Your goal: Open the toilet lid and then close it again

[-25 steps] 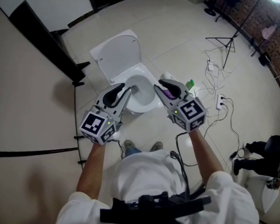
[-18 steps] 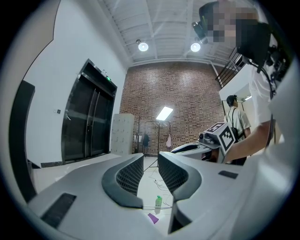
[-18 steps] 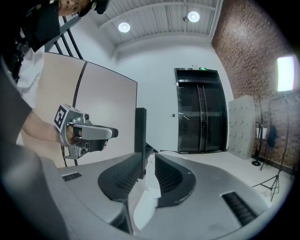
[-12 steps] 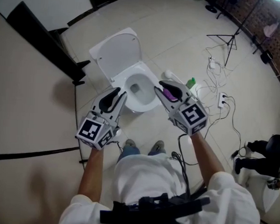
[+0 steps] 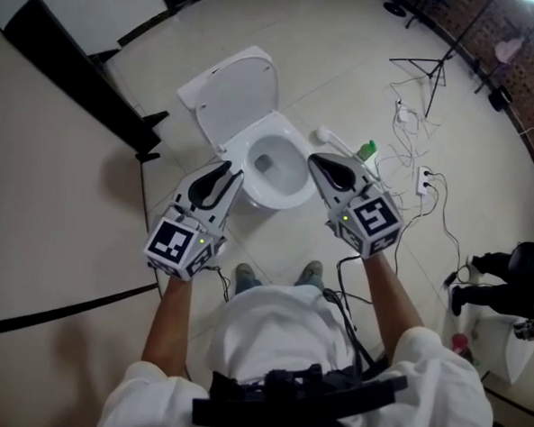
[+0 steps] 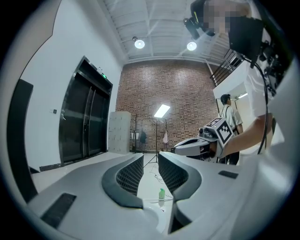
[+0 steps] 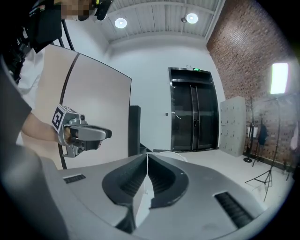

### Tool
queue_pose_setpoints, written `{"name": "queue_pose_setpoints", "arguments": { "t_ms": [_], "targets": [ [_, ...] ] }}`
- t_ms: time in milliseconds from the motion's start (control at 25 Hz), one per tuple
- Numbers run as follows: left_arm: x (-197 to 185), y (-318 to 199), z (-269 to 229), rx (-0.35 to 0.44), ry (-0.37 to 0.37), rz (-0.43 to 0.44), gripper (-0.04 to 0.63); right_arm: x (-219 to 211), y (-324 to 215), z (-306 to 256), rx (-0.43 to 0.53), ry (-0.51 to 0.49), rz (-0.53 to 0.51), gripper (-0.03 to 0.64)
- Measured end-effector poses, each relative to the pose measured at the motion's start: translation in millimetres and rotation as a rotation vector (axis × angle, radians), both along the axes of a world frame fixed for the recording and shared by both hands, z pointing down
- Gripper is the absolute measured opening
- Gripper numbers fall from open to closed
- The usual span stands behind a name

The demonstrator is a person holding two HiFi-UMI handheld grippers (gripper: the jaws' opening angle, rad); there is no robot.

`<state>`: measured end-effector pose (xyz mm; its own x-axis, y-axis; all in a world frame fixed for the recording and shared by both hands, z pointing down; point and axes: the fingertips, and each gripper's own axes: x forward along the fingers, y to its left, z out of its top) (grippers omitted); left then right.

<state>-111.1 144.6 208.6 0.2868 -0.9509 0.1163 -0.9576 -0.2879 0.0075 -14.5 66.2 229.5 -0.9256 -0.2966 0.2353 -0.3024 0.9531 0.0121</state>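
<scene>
White oval plastic toilet lid [image 5: 231, 93] is up, leaning back behind the open white ceramic toilet bowl [image 5: 293, 192] on the pale tiled floor [image 5: 348, 69]. The bowl sits ahead of the person, between the two claws. In the head view the left claw [image 5: 231, 174] has its tips by the bowl's left rim and the right claw [image 5: 318, 160] has its tips by the right rim. The lid is further off, beyond both, and neither claw touches it. Left claw [image 6: 151, 157]: jaws spread with a narrow gap, nothing between them; only a small green plastic bottle [image 6: 161, 193] far off on the floor shows through the gap. Right claw [image 7: 146, 157]: jaws pressed together, having just been closing, nothing caught between them. Both bare forearms reach forward from white sleeves, roughly parallel, with the marker cubes toward the body. Both claws point forward close to level, tilted slightly down, side by side and apart. The same bottle [image 5: 367, 151] stands just right of the bowl, with white cables [image 5: 413, 185] trailing beyond it.
</scene>
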Motion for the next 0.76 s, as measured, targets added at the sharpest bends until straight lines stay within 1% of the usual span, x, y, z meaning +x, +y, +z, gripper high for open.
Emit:
{"name": "queue_pose_setpoints", "arguments": {
  "t_ms": [120,240,400,560,760],
  "targets": [
    [-15.1,5.9,-0.5,0.002,0.010,0.007,0.092,-13.3,11.3,1.0,-0.001,0.008,0.010,0.009],
    [-17.5,9.7,2.0,-0.002,0.013,0.025,0.092,-14.2,16.3,2.7,-0.007,0.016,0.031,0.009],
    [-8.1,14.5,-0.5,0.002,0.010,0.049,0.091,-6.3,17.6,-1.5,-0.012,-0.001,0.058,0.009],
    [2.3,17.1,-4.1,0.012,0.007,0.058,0.092,-0.1,19.0,-9.0,0.014,-0.009,0.059,0.009],
    [15.3,16.9,-4.3,0.018,0.009,0.068,0.091,6.7,17.6,-10.3,0.022,-0.011,0.061,0.009]
  ]
}}
